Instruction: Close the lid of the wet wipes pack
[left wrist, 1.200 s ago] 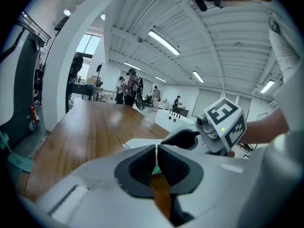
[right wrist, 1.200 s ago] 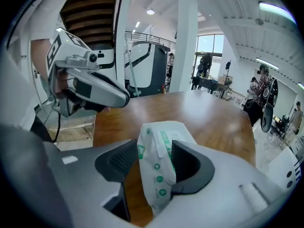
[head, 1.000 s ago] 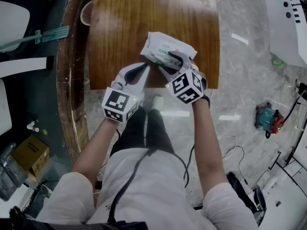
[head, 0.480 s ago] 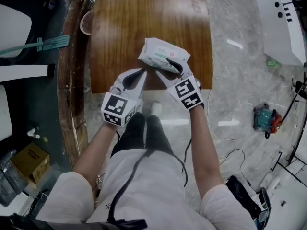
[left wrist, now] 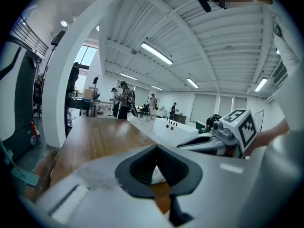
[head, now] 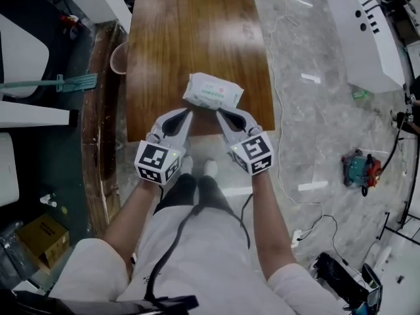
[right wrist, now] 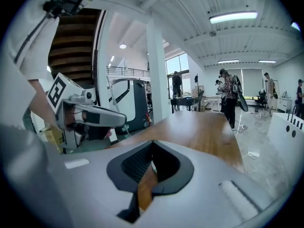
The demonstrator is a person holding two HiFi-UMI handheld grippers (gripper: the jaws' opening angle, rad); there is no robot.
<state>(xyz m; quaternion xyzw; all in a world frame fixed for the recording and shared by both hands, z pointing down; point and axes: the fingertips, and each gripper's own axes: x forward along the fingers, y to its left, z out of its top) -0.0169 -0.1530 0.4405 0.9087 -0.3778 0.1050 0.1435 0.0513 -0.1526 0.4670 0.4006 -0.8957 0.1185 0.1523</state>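
head view: left tool (head: 188, 112) and right tool (head: 220, 113) have drawn back off the wet wipes pack (head: 212, 90), which lies by the counter's (head: 190, 31) near edge, long axis crosswise, just ahead of both tips, neither clearly nearer. left gripper view: jaws pressed together, empty. right gripper view: jaws just snapped together on nothing.

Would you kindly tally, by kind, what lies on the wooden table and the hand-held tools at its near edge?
wet wipes pack: 1
tools: 2 (left tool, right tool)
Total: 3
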